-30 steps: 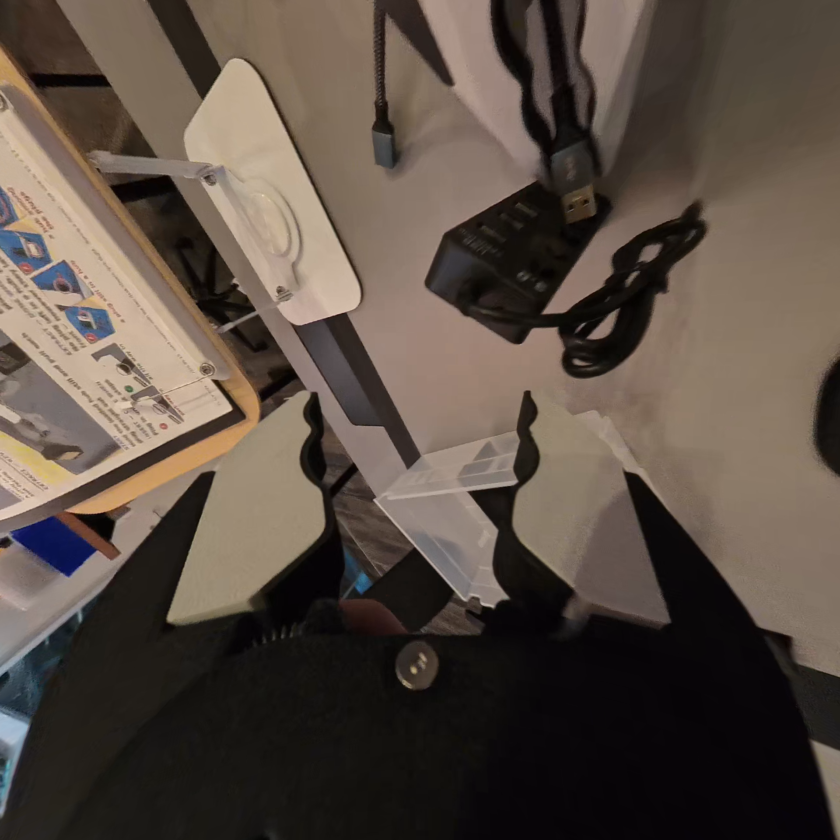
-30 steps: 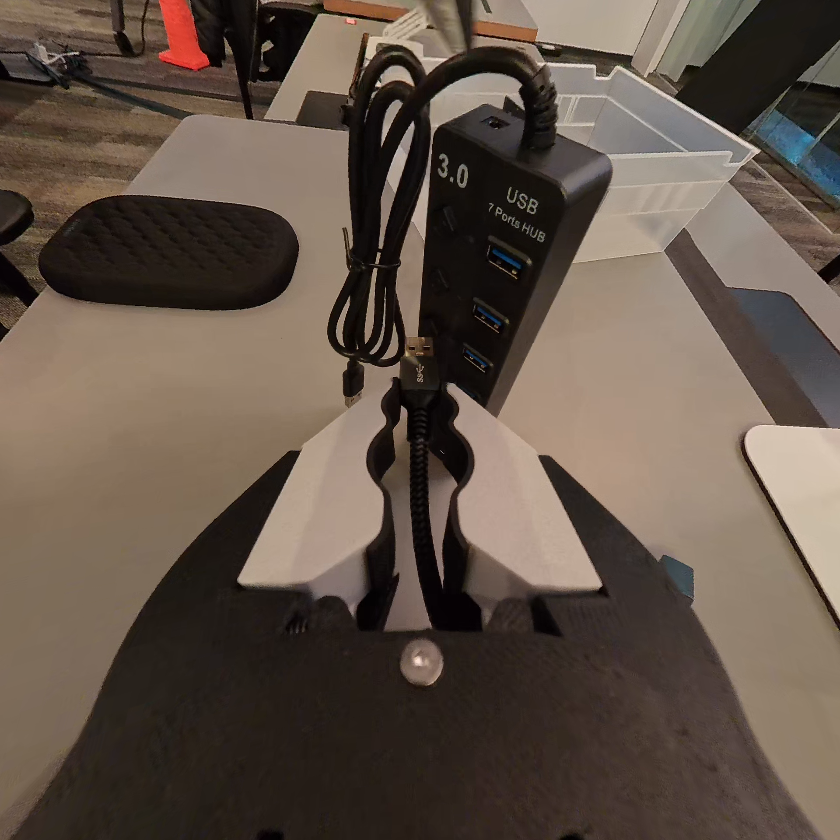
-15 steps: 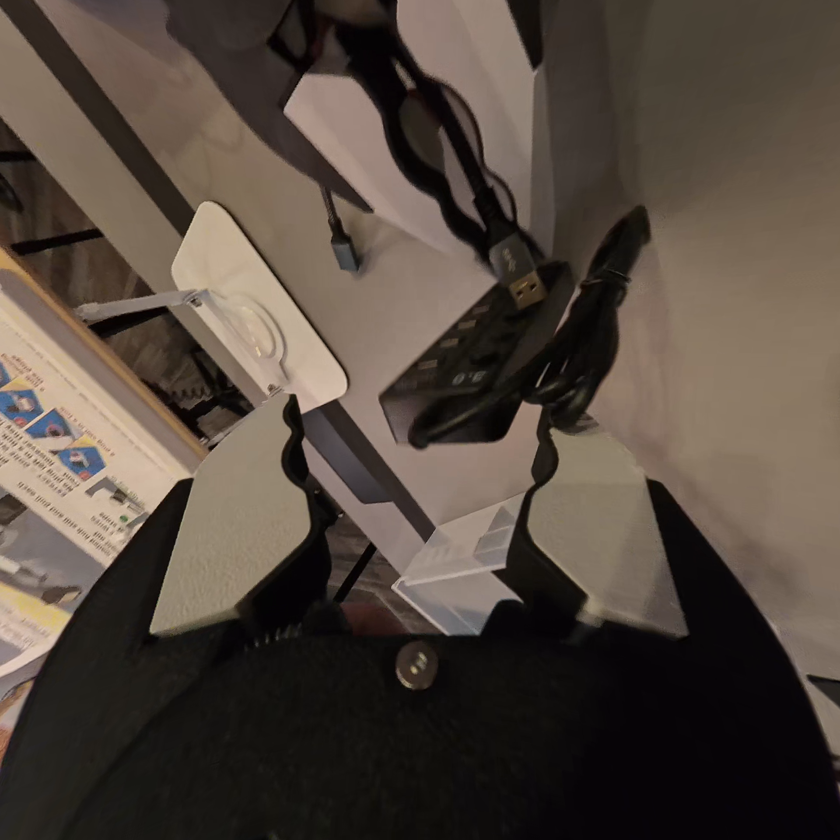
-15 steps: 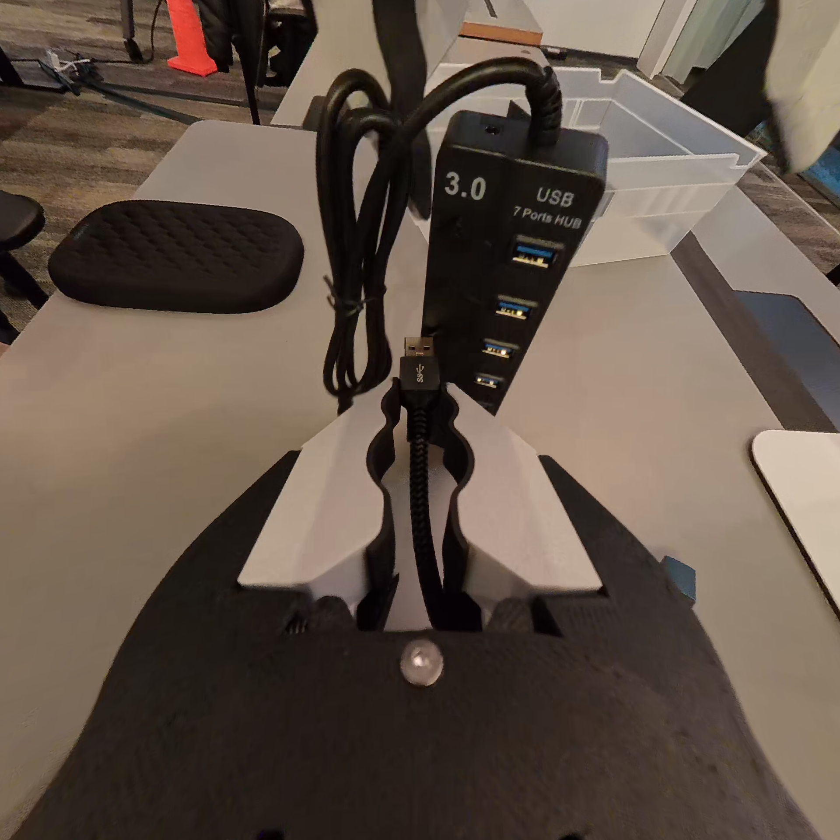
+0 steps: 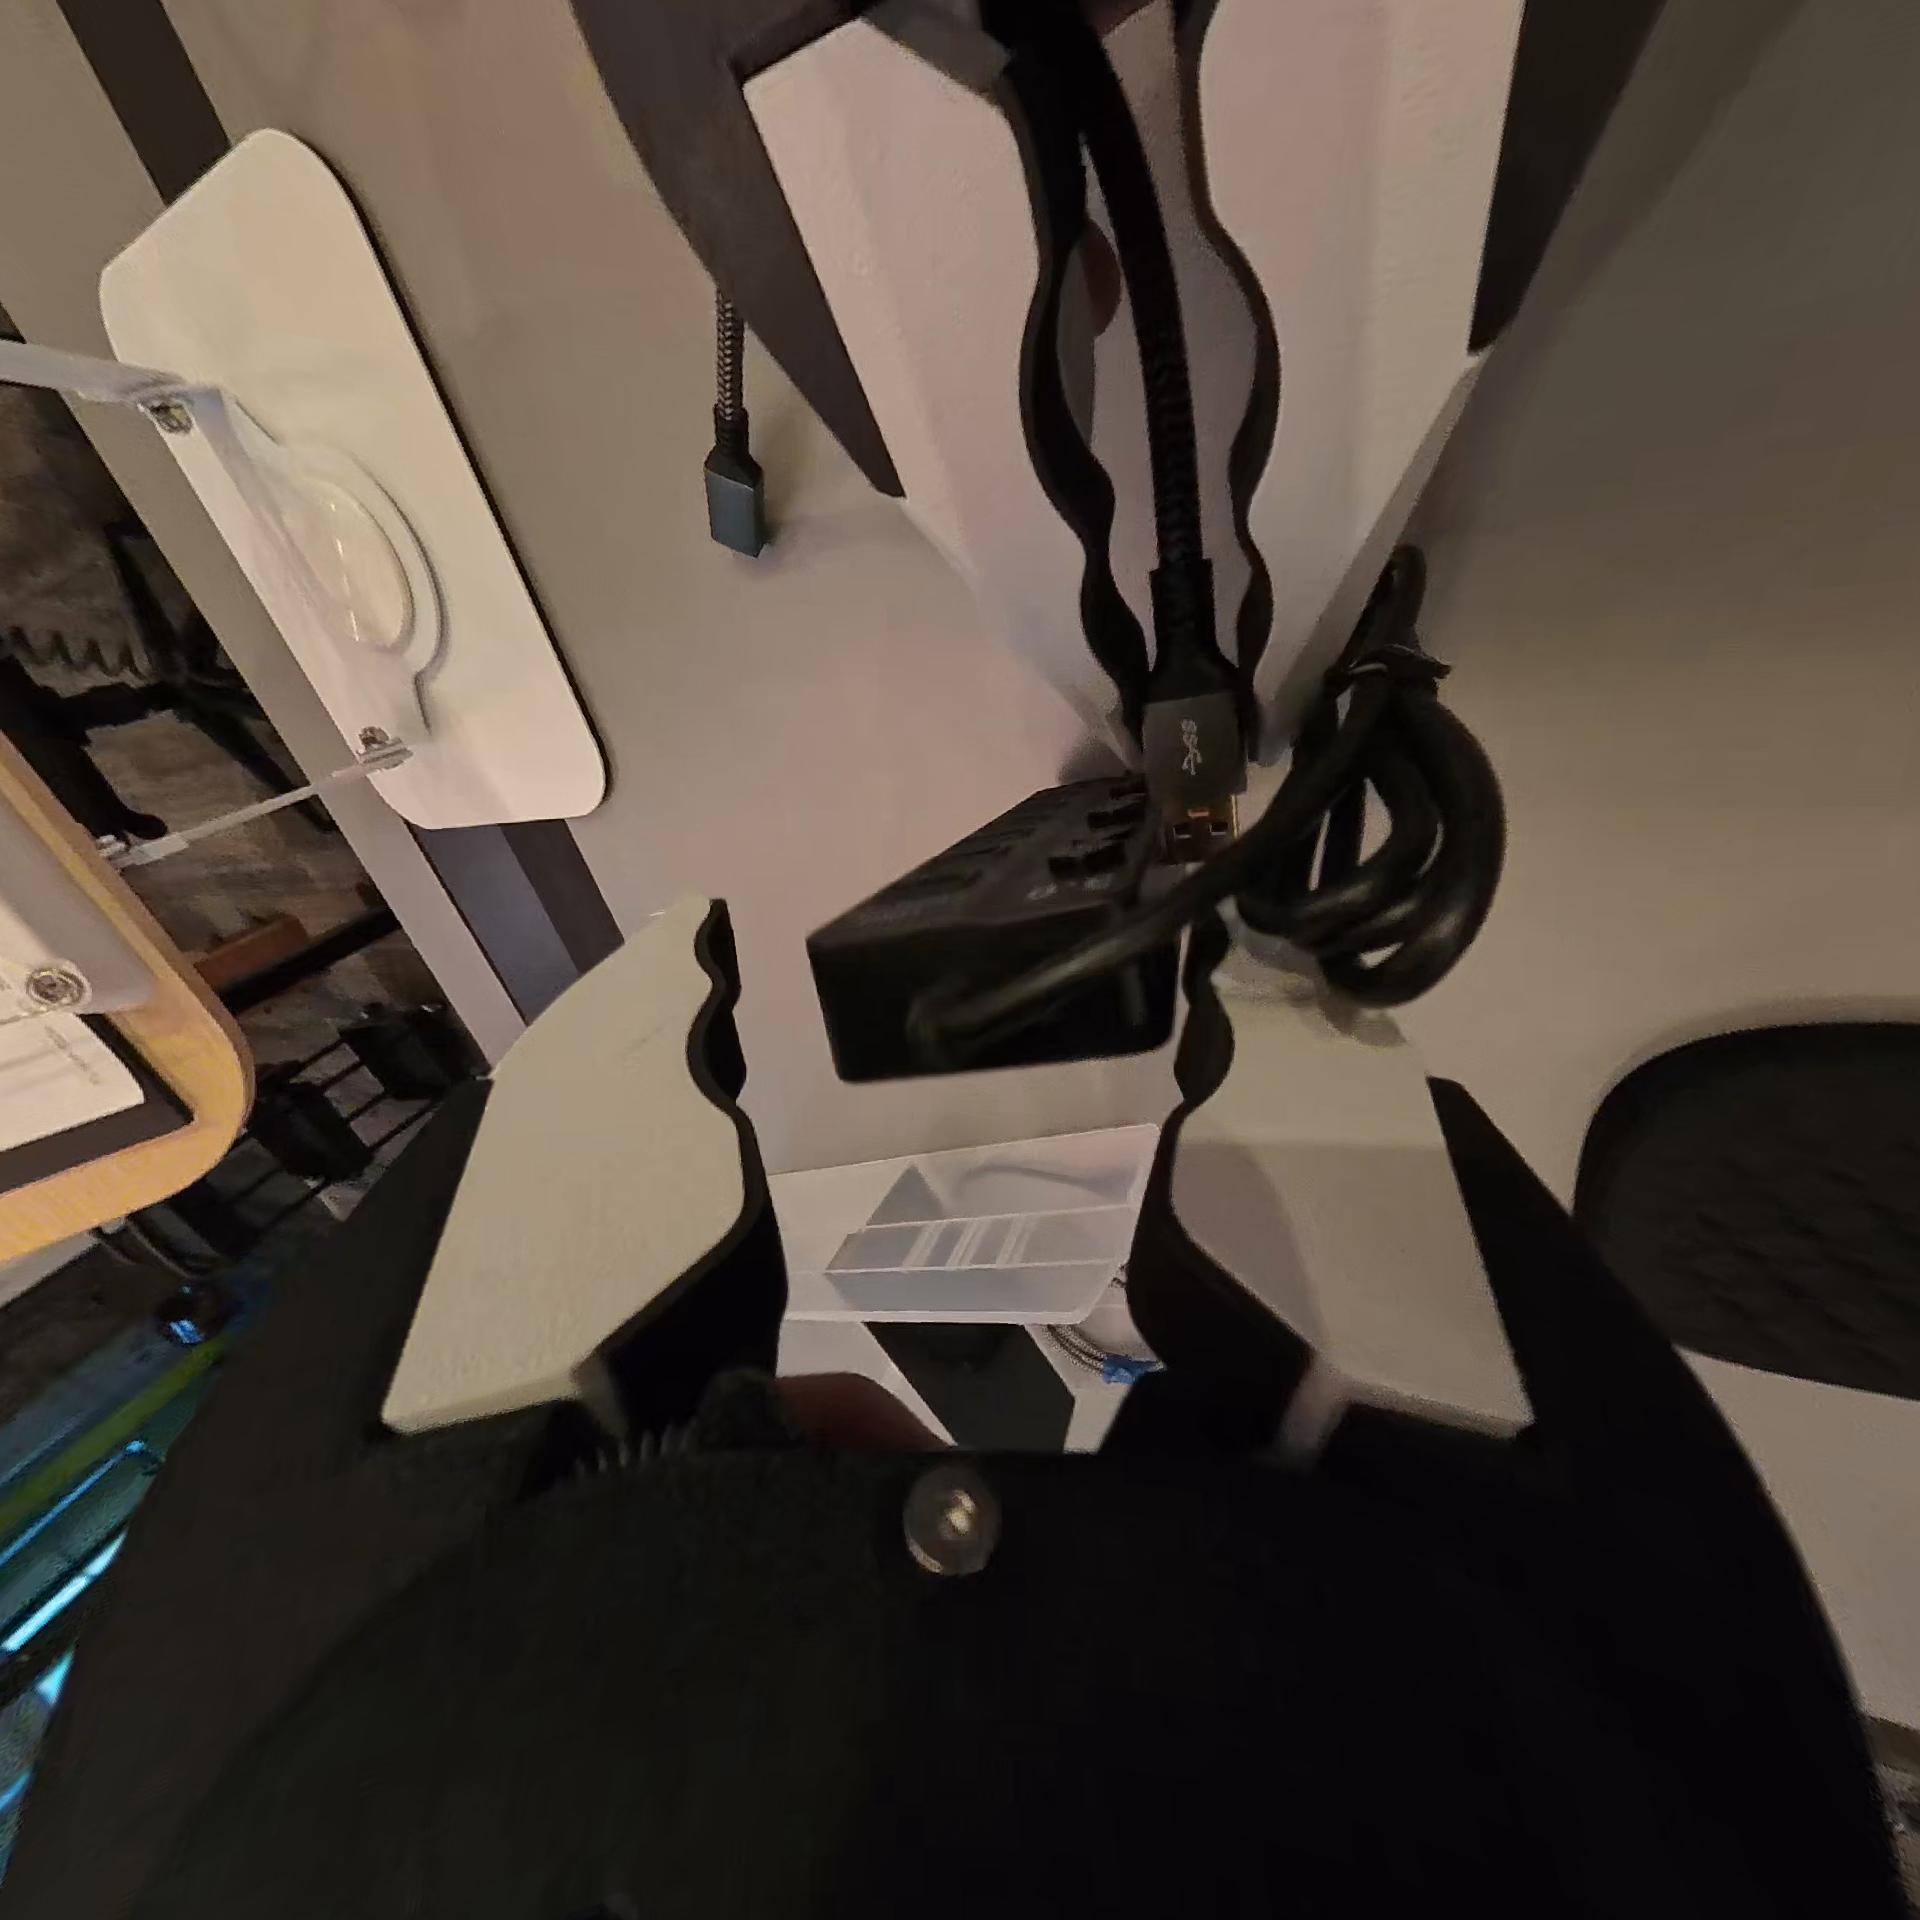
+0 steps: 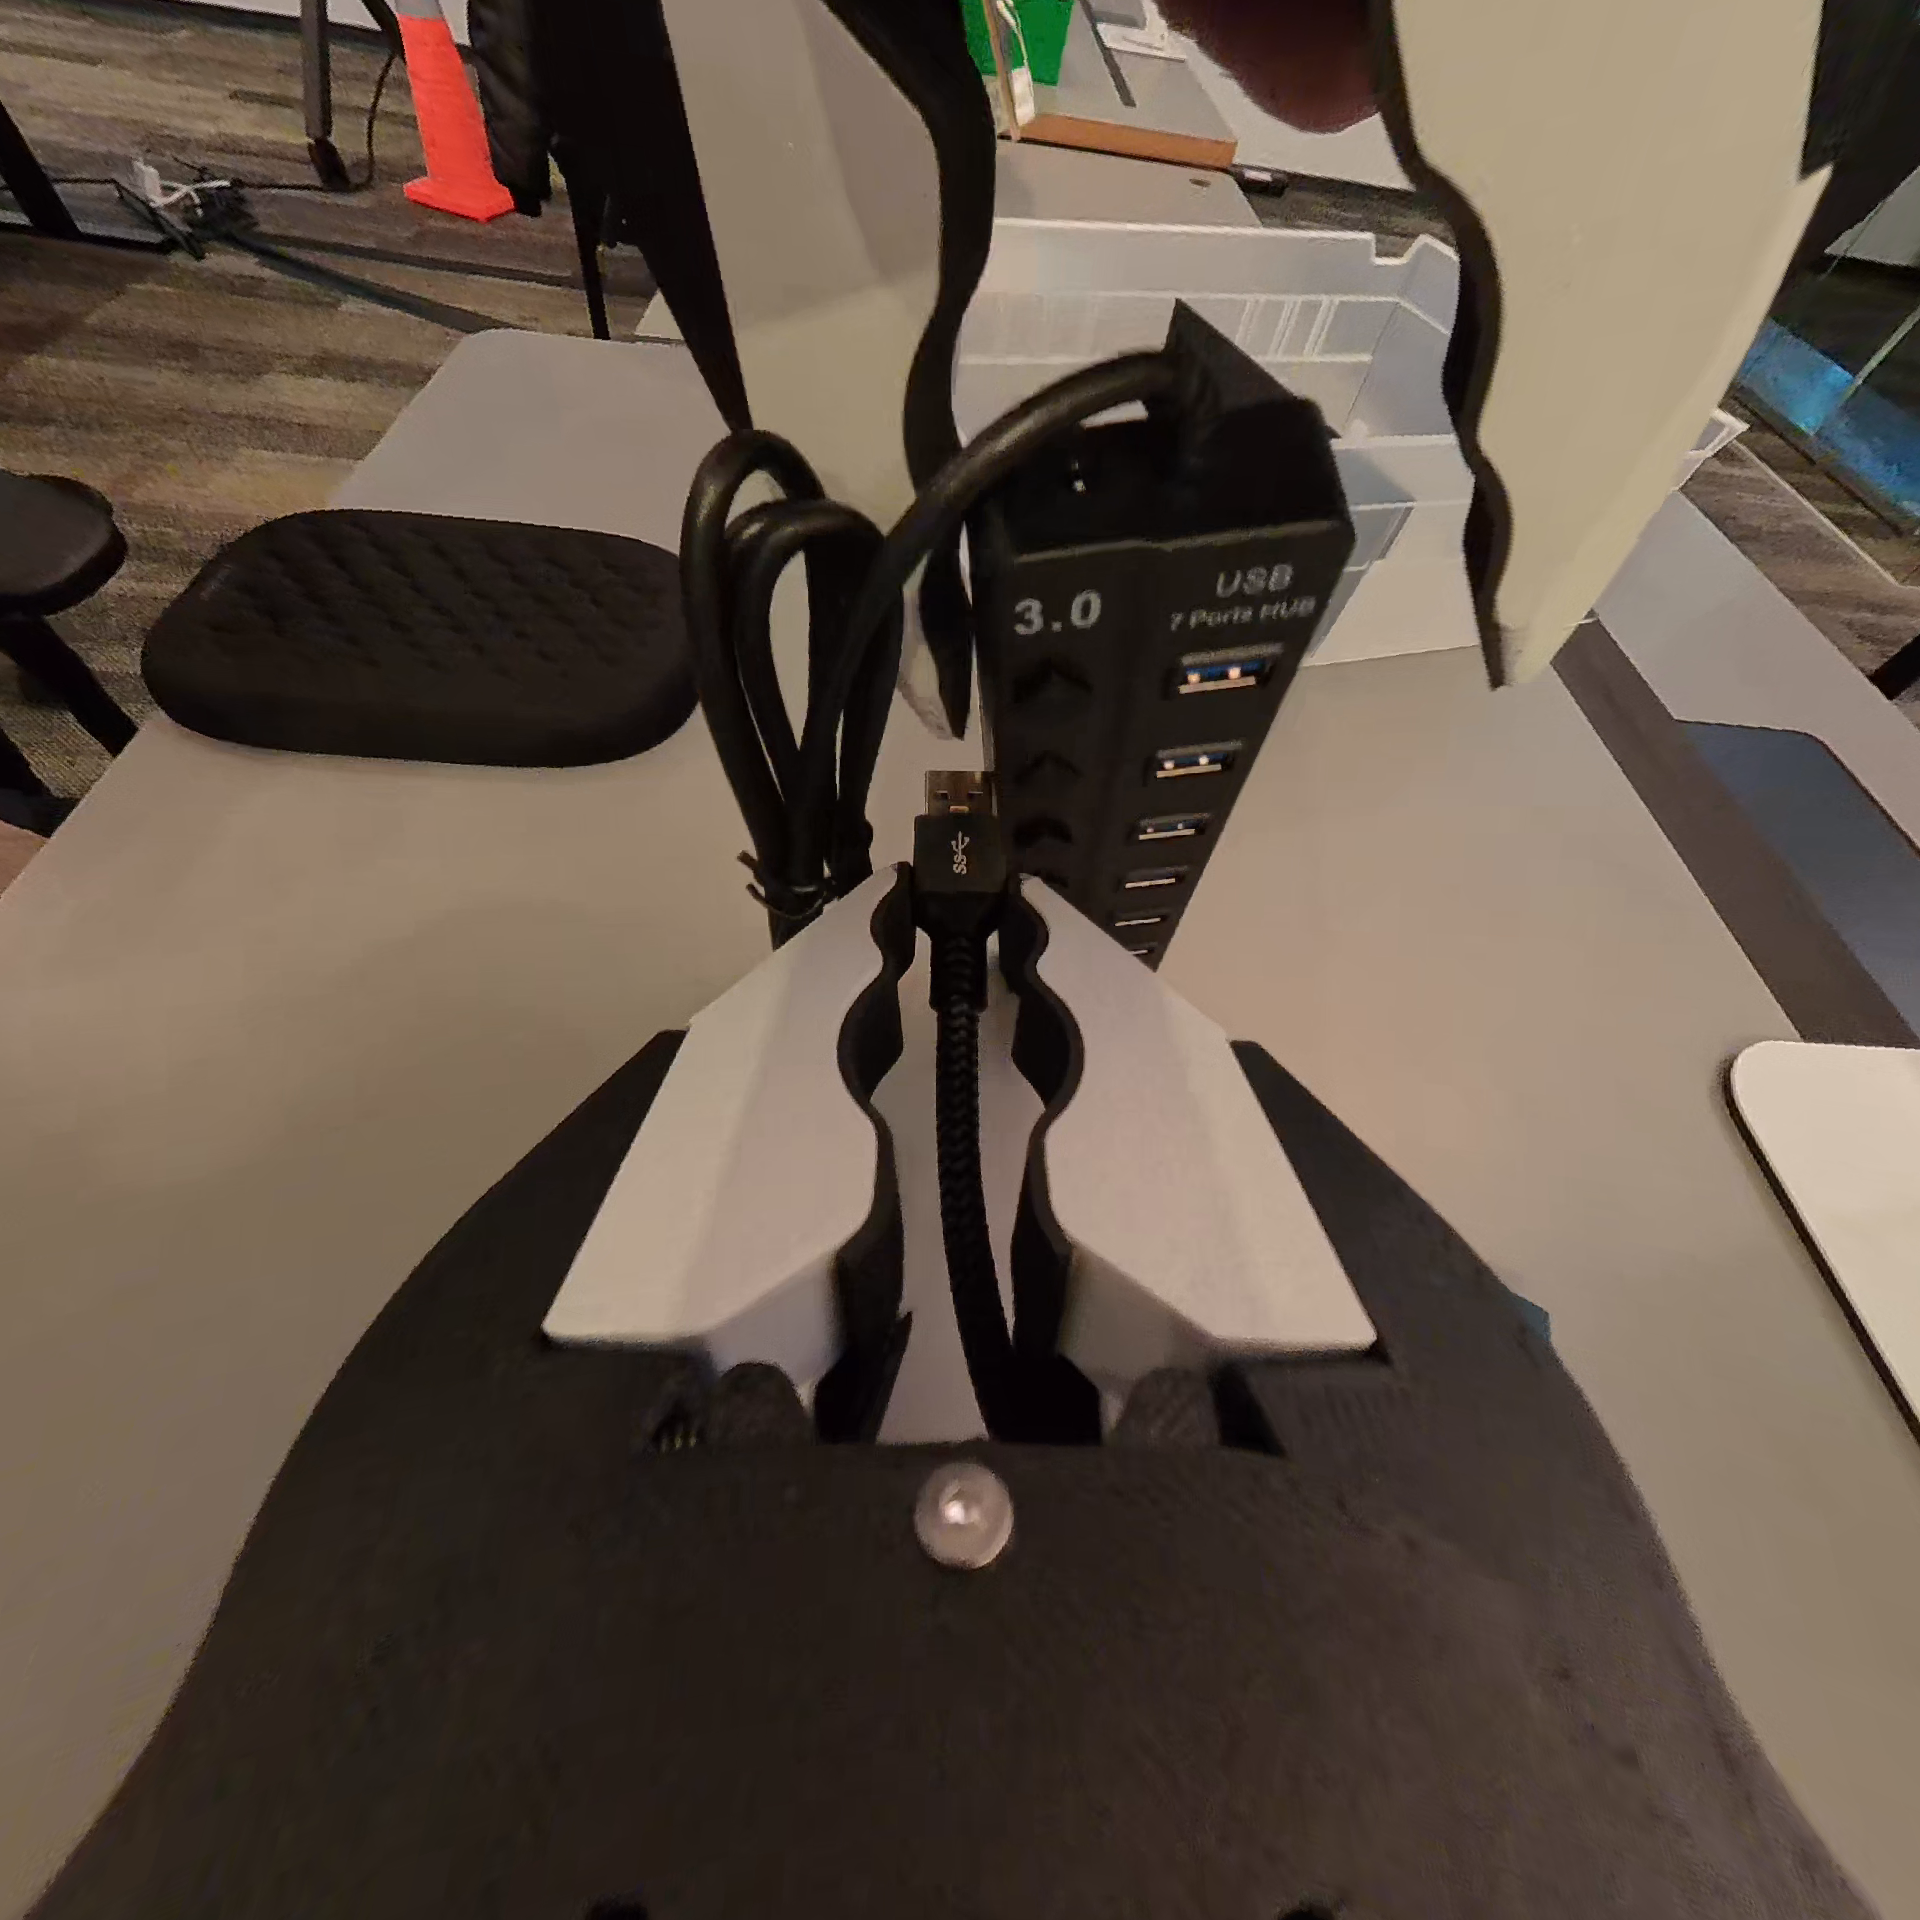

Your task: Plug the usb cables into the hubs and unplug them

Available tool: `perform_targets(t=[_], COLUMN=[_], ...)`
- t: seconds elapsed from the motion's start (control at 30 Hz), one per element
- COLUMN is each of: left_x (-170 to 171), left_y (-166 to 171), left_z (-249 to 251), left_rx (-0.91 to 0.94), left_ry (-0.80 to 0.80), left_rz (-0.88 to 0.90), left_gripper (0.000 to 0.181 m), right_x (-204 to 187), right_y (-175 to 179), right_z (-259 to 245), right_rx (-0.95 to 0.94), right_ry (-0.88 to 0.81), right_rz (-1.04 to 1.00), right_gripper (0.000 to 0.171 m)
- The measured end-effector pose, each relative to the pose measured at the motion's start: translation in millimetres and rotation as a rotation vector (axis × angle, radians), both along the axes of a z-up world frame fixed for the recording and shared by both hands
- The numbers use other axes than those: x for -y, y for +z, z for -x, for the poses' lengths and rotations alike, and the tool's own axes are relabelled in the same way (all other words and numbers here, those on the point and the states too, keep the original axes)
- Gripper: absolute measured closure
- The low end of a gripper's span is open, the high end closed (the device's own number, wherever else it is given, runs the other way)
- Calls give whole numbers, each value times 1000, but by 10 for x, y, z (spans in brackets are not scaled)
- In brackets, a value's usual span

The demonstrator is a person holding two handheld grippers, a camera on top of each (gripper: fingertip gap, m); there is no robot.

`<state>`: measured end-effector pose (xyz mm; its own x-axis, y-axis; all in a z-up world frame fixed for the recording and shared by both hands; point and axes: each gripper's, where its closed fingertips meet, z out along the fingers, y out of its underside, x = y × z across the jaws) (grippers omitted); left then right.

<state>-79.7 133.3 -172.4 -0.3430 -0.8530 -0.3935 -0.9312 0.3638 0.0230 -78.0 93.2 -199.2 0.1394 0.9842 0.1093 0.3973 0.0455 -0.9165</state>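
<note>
While the right gripper (image 6: 961, 894) is clamping the braided USB cable (image 6: 961, 1039) just behind its plug (image 6: 958, 821), we are hovering at the hub (image 6: 1153, 727), lying on the table (image 6: 312, 987) at twelve o'clock. Our left gripper (image 5: 951, 935) is gaping wide, empty, around the hub's cord end. We should be pinning the hub there, then squaring the plug to a port.

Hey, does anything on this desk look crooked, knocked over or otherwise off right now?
Mostly tidy. The long black USB hub lies askew to the grey table edge. Its bundled black cord humps up loosely beside it. No damage shows.
</note>
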Motion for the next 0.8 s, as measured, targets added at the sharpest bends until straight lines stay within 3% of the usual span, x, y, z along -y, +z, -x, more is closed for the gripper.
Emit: perform_targets(t=[0.17, 0.4, 0.6, 0.8], left_x=[31, -10, -34, -218], left_y=[-39, -153, -225, -286], left_z=[-68, -177, -200, -47], left_rx=[44, 16, 15, -40], left_ry=[26, -52, -64, -89], left_rz=[11, -37, -8, -6], left_gripper=[118, 102, 100, 89], right_x=[12, -28, -61, -50], right_y=[-2, -140, -200, -161], right_z=[12, -12, -37, -9], right_rx=[9, 61, 68, 39], right_ry=[1, -9, -10, -7], right_rz=[-2, -18, -9, -7], right_gripper=[157, 158, 158, 158])
